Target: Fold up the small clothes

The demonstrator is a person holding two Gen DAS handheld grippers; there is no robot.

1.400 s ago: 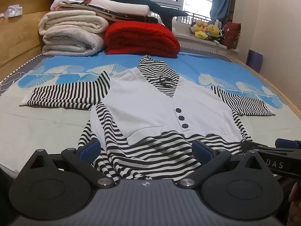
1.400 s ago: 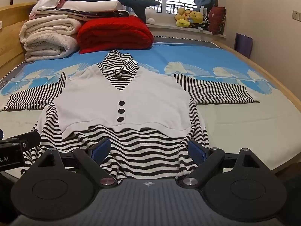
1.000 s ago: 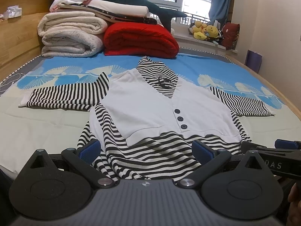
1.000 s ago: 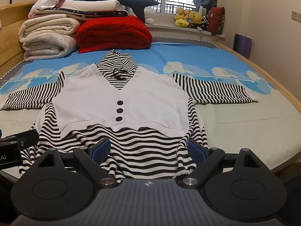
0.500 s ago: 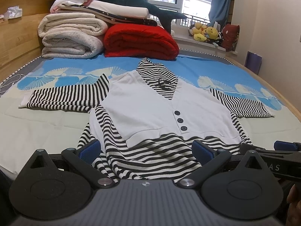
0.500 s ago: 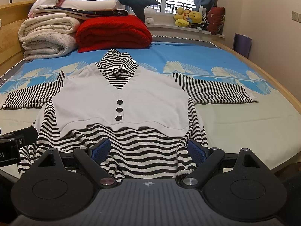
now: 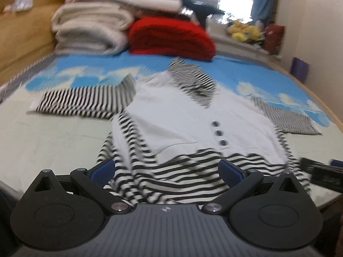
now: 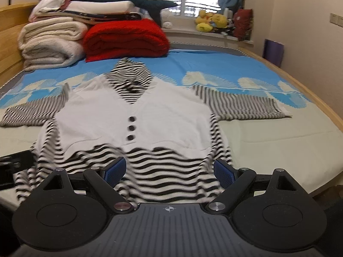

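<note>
Both claws, left (image 7: 167, 171) and right (image 8: 169, 170), gape apart over the near hem of the top (image 8: 137, 115), spread flat on the bed (image 8: 278, 141).

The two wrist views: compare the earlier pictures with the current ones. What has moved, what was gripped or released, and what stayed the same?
Both views are now motion-blurred, so the grippers are moving, slightly nearer the striped top. Nothing was gripped or released: the left gripper and right gripper remain open over its hem. The top stays flat on the bed, sleeves spread.
</note>
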